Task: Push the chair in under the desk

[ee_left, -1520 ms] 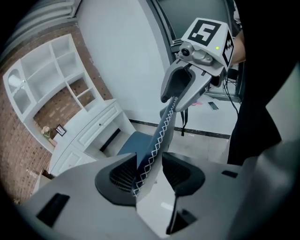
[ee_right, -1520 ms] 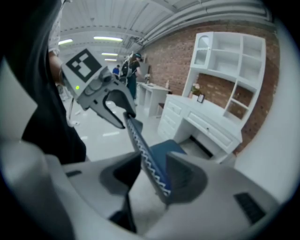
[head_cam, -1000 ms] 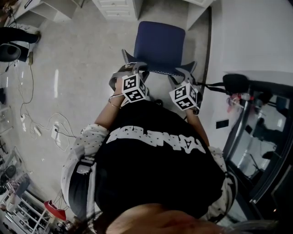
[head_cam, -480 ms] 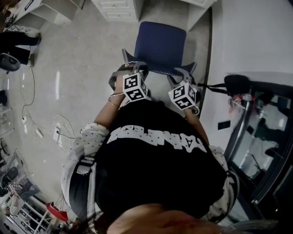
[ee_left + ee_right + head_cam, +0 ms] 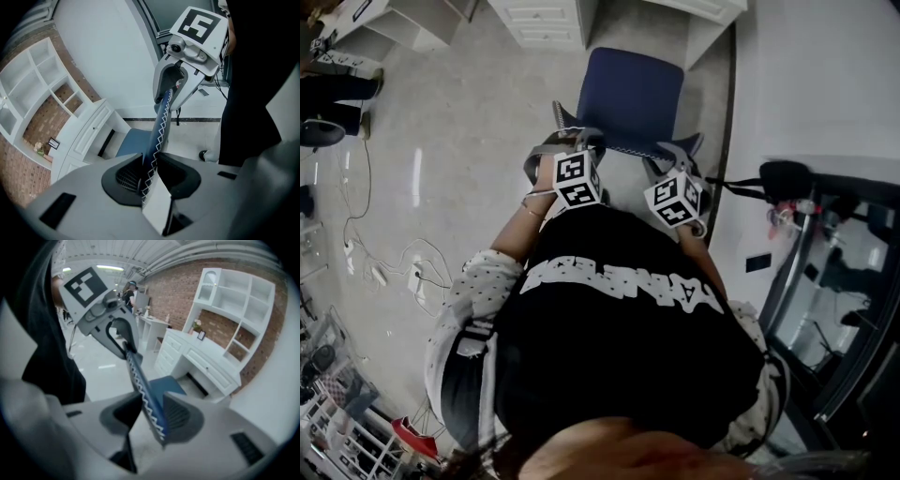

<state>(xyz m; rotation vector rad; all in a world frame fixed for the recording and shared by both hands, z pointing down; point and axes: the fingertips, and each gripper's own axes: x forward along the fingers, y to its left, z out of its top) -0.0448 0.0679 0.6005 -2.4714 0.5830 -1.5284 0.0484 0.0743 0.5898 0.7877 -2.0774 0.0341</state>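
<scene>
The jaws of two grippers, the left gripper (image 5: 569,142) and the right gripper (image 5: 677,156), are clamping the backrest of one blue chair (image 5: 633,92), having just been closing. The chair is standing at twelve o'clock, its seat facing the white desk (image 5: 546,19) and its backrest running nine-to-three.

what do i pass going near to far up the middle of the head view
black shirt → left tool and right tool side by side, whose jaws have just been closing on the chair back between them → blue seat → white desk
</scene>
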